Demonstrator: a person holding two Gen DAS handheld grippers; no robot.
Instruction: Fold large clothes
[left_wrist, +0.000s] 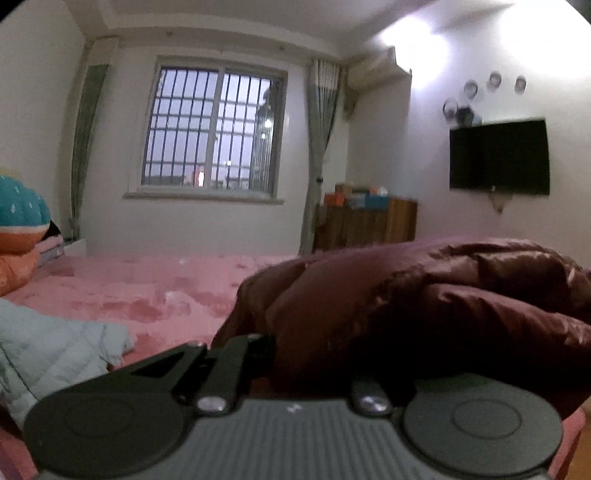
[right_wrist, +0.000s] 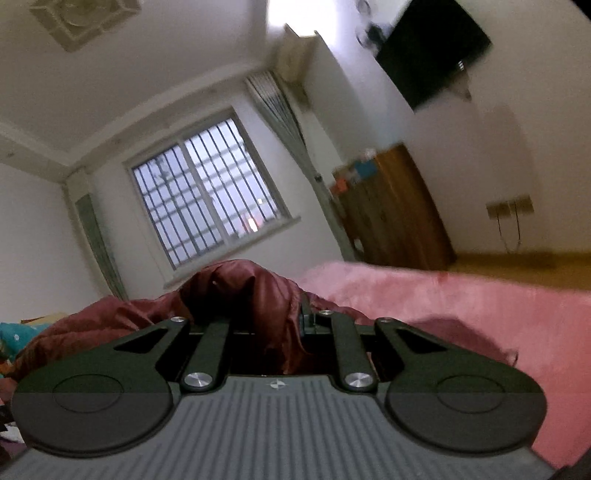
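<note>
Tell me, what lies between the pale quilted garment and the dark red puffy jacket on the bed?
Only bare pink fluffy bedspread, seen in the left wrist view between the pale garment and the dark red jacket.

Pink fuzzy bed (left_wrist: 155, 291): maroon puffer jacket (left_wrist: 424, 306) heaped on it, pale quilted garment (left_wrist: 55, 350) at near edge, teal-orange pillows (left_wrist: 18, 229) at far left.

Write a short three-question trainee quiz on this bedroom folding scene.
1. True or false: the puffy maroon down jacket lies on the fluffy pink bedspread.
2. Which garment lies left of the left tongs? A) pale green quilted jacket B) blue jeans
3. Fill in: maroon fabric is bunched between the fingers of the right ____.

Key: 1 true; 2 A; 3 tongs.
</note>
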